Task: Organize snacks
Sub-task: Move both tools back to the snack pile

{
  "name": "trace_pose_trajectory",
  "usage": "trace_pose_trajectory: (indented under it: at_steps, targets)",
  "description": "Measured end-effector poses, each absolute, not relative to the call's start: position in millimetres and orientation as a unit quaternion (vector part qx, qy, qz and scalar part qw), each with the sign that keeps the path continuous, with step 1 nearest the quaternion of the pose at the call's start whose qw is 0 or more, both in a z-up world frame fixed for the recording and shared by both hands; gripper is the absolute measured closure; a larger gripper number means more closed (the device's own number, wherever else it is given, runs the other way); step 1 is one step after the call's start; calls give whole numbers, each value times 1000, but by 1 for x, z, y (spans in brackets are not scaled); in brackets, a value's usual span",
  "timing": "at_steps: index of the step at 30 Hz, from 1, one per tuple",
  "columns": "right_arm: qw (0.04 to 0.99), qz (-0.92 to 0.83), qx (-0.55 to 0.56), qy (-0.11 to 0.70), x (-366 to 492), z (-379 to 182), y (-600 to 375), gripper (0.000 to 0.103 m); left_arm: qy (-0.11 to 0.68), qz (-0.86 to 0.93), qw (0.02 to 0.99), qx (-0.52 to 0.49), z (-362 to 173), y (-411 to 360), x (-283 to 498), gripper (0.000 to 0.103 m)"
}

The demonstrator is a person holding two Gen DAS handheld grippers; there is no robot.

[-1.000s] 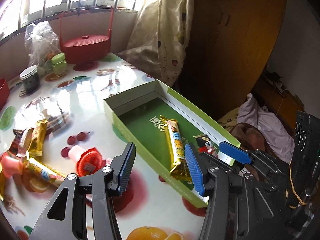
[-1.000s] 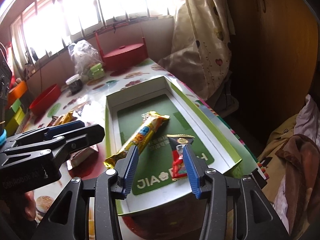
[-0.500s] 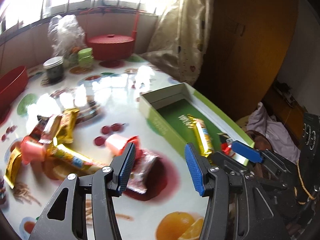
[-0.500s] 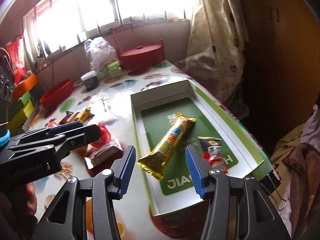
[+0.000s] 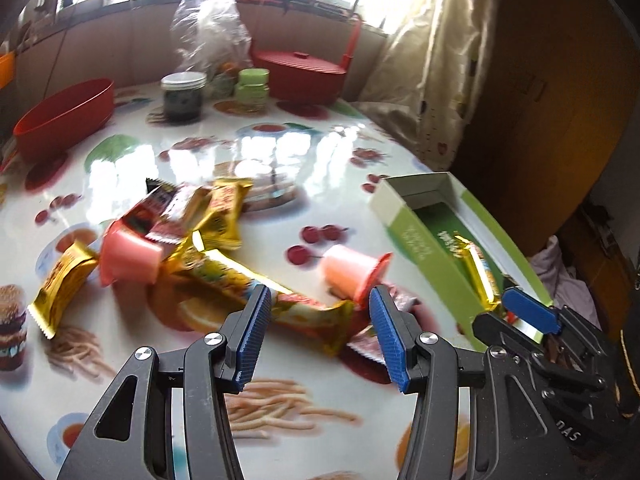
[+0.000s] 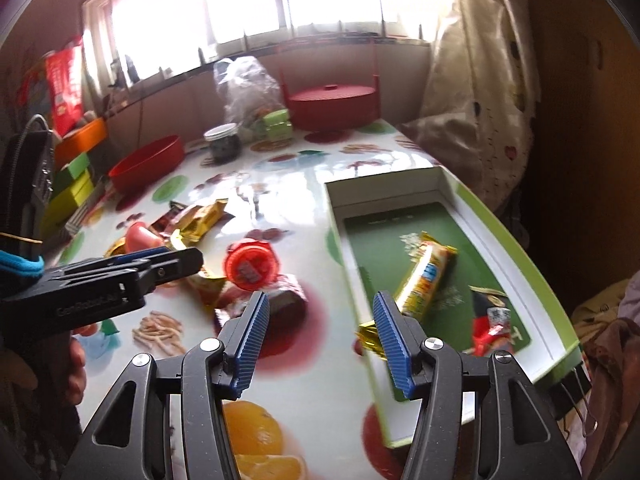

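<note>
Snacks (image 5: 208,236) lie heaped mid-table past my left gripper (image 5: 316,336), whose jaws stand apart, empty. My right gripper (image 6: 320,336) is opening, nothing between its pads; beyond it, the green box (image 6: 496,220) at the table's right edge holds two snacks.

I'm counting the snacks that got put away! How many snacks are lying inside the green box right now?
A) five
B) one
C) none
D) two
D: in the right wrist view the green box holds just two snacks, a long yellow snack bar and a small red packet beside it; the other snacks lie out on the table.
</note>
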State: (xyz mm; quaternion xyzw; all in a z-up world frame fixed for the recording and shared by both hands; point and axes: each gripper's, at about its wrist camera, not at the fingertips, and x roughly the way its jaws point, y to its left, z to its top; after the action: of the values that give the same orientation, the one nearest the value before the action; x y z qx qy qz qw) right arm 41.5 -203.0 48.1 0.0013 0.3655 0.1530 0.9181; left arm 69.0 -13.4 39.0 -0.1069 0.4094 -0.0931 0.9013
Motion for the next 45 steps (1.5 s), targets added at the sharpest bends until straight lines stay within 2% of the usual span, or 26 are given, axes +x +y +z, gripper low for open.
trace_pose_trajectory:
  at_steps: [28, 45]
  targets:
    - [890, 216, -57, 399, 103, 24, -136, 47, 449, -48, 878, -158, 11, 21, 105, 51]
    - [877, 208, -69, 428, 115, 9, -130, 46, 464, -51, 879, -99, 10, 21, 109, 49]
